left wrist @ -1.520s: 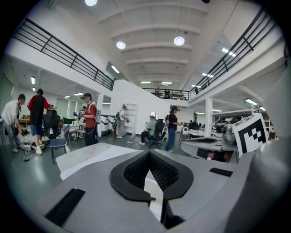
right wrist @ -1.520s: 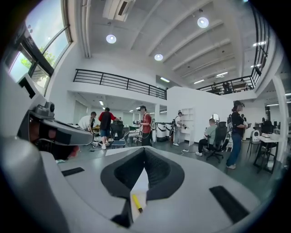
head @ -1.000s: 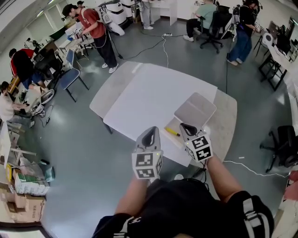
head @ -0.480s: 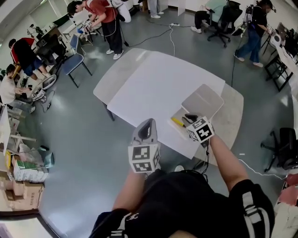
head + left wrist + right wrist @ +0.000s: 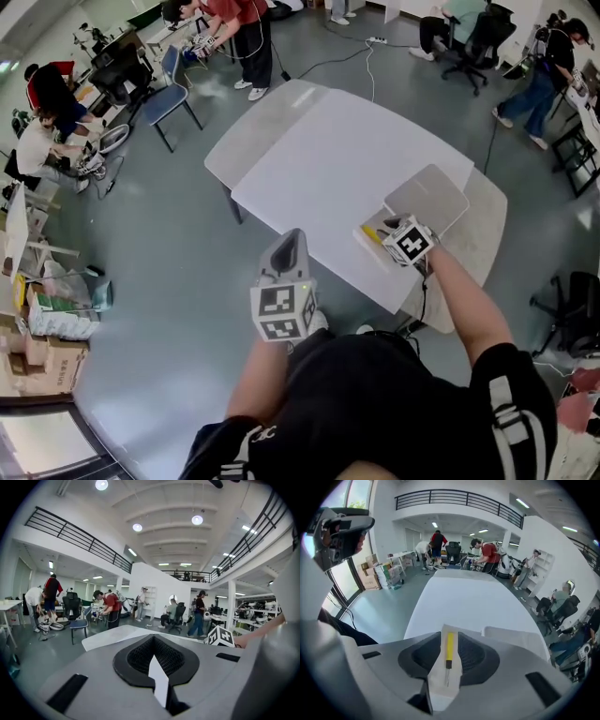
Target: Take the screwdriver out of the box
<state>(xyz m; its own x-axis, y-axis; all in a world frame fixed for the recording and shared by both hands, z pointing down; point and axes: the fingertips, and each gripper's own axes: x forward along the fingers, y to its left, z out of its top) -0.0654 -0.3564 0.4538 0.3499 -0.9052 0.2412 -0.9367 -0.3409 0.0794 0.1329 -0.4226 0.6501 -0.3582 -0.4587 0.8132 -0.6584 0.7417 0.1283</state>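
Note:
A yellow-handled screwdriver (image 5: 449,649) lies in a shallow white box (image 5: 440,686) at the near right edge of the white table (image 5: 319,169). The box lid (image 5: 427,199) lies open behind it. My right gripper (image 5: 449,637) points steeply down over the box. Its jaws are opening and stand either side of the screwdriver without touching it. In the head view this gripper (image 5: 396,229) covers most of the box (image 5: 371,234). My left gripper (image 5: 286,242) hangs over the floor, left of the table, shut and holding nothing (image 5: 153,656).
The table's near edge (image 5: 375,286) runs just below the box. A blue chair (image 5: 173,89) and a person in red (image 5: 239,19) stand beyond the table's far left corner. More people sit at desks on the left (image 5: 47,141). A cable (image 5: 328,61) crosses the floor.
My right gripper has dropped onto the box, tilted downward and opened its jaws. The left gripper has drifted back and left, away from the table edge.

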